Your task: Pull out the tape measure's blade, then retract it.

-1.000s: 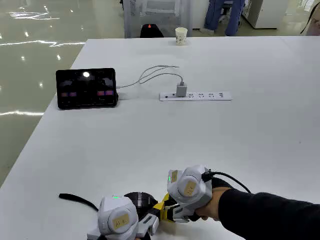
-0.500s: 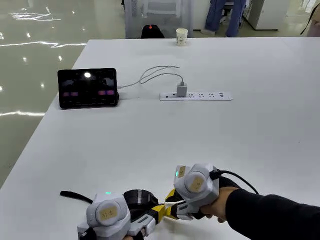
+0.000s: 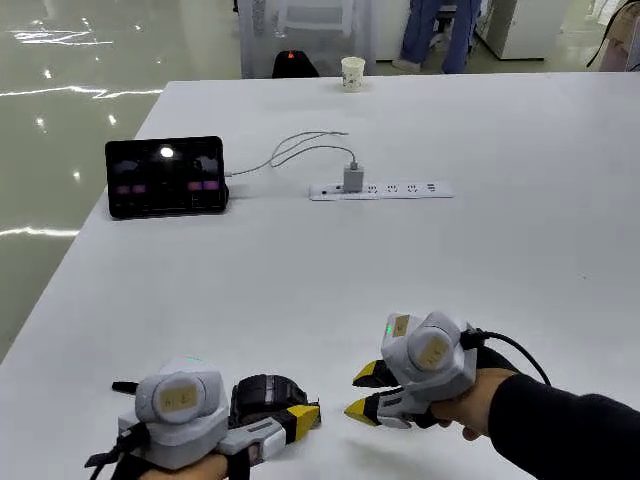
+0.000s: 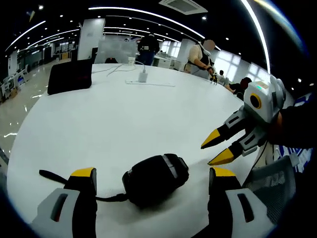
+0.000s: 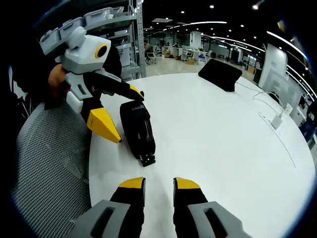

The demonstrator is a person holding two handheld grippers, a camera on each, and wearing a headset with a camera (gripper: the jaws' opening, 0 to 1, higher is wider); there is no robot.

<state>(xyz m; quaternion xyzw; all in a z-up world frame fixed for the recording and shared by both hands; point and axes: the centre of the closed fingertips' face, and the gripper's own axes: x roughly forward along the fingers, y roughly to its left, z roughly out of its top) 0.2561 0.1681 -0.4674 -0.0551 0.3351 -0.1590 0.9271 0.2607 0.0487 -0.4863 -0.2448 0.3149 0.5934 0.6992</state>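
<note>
Black, rounded tape measure [image 5: 138, 130]: rests on the white table [image 3: 300, 270] close to the near edge, in front of the person. Its thin black strap [image 3: 124, 387] lies flat on the table and trails off to the left in the head view.

Left gripper [image 4: 152, 173], grey and white with yellow tips: jaws wide apart, one on each side of the tape measure, so the case sits between them. In the left gripper view bare table shows between each tip and the case, so it is not clamped. In the right gripper view one yellow tip lies right at the far end of the case; contact there cannot be told.

Right gripper [image 3: 362, 392], same build, carried on an arm in a black sleeve [image 3: 560, 430]: it is just to the right of the tape measure, near it but apart, with its tips pointing toward the case. Jaws are parted by a narrow gap and hold nothing.

Further out on the table:
- A black tablet [image 3: 165, 177] stands propped toward the left edge, its screen dimly lit.
- A white power strip [image 3: 385, 189] lies mid-table with a white charger [image 3: 353, 179] plugged in at its left end.
- Grey cables [image 3: 300, 148] loop from the charger toward the tablet.
- A paper cup [image 3: 352, 72] stands at the far edge.

Beyond the table there is a glossy floor [image 3: 60, 120].
</note>
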